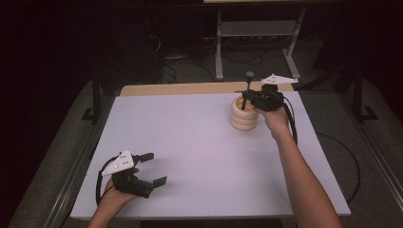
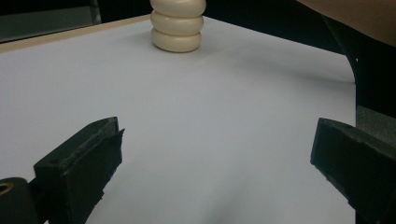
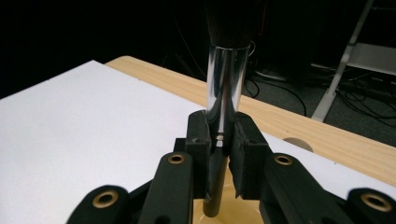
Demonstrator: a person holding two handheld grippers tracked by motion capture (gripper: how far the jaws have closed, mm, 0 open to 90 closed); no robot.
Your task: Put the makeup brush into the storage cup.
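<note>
Brush (image 3: 227, 84): we hold it upright, bristles up, pinched at the shiny metal collar by the right gripper (image 1: 256, 99), its handle end over the mouth of the cream ribbed holder (image 1: 244, 117) near the table's (image 1: 190, 142) far right edge, likely for seating. Left gripper (image 1: 151, 167): jaws apart, empty, parked at the near left corner.
</note>
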